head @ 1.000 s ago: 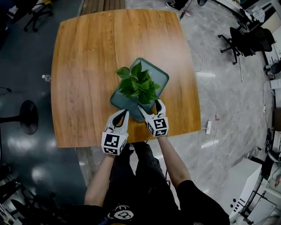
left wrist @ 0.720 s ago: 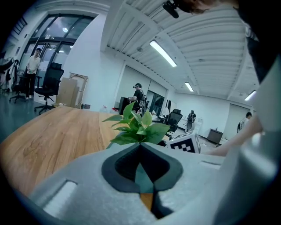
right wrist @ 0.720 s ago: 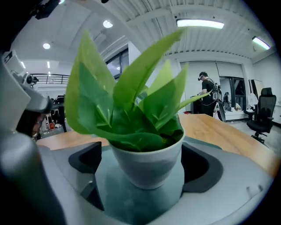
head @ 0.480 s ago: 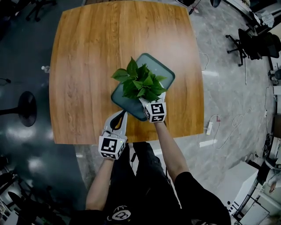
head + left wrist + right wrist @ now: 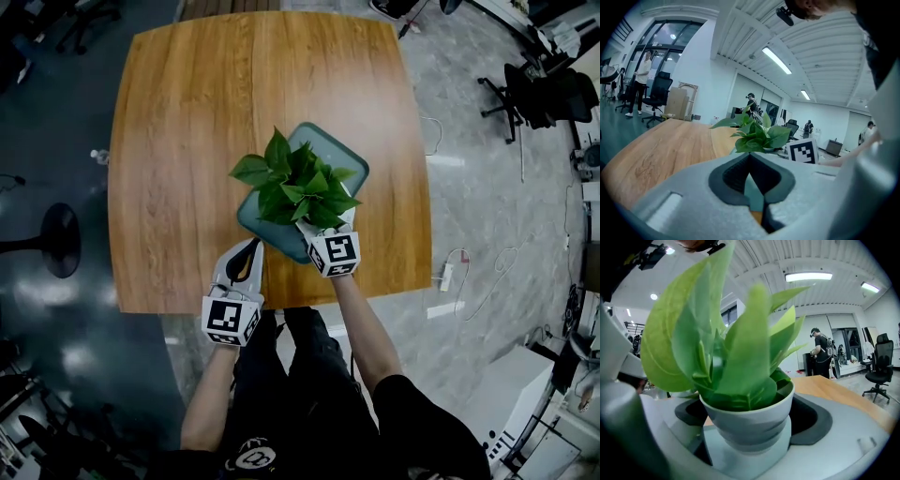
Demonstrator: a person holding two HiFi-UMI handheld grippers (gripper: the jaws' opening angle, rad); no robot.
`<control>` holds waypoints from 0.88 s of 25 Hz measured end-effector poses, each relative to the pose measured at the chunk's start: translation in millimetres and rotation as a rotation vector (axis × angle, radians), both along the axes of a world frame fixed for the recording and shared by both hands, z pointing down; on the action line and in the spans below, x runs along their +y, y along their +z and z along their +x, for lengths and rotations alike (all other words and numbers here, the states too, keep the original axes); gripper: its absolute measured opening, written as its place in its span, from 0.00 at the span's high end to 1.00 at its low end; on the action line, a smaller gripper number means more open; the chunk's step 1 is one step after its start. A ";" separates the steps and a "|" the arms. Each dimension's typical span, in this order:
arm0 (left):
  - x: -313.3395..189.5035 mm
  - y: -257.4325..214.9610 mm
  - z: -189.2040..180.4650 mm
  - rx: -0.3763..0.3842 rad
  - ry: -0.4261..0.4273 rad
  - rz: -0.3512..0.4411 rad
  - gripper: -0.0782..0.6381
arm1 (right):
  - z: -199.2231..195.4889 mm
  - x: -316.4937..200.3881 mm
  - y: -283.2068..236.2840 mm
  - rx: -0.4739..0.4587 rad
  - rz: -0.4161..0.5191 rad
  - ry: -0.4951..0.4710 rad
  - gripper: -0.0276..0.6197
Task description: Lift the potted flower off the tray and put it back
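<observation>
Wooden table [image 5: 187, 141], one tray [image 5: 352, 161], one potted flower [image 5: 298, 187], two hand-held grippers [image 5: 251, 247] [image 5: 325, 223]

No legible text, number or brand in any view. Left tool [image 5: 251, 249]: the cube [image 5: 231, 320] carries a black-and-white square marker, a block pattern without letters or digits. Right tool [image 5: 750, 414]: its cube [image 5: 337, 253] carries a like marker, which I also see from the left gripper view. Person's dark shirt: a pale round emblem [image 5: 251, 458], too small for me to read.
</observation>
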State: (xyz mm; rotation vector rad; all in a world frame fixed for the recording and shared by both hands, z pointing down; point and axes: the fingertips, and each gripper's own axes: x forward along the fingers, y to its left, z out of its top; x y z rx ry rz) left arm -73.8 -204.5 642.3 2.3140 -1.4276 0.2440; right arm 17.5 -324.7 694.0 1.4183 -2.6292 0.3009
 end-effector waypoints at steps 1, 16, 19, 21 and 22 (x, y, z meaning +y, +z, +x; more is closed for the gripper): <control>-1.6 -7.7 -0.5 -0.005 -0.002 0.008 0.89 | 0.9 1.8 -13.2 -0.007 0.010 -0.006 0.15; 13.0 -192.2 33.2 0.022 0.058 0.171 0.89 | 47.1 55.2 -224.1 -0.035 0.019 0.051 0.15; 20.2 -217.4 29.9 0.033 0.058 0.209 0.89 | 43.3 67.5 -251.6 -0.043 0.032 0.049 0.15; 24.3 -229.5 29.2 0.040 0.062 0.228 0.89 | 41.9 75.7 -263.4 -0.042 0.032 0.048 0.15; 25.5 -234.9 30.0 0.038 0.066 0.240 0.89 | 42.3 78.5 -268.0 -0.040 0.033 0.049 0.15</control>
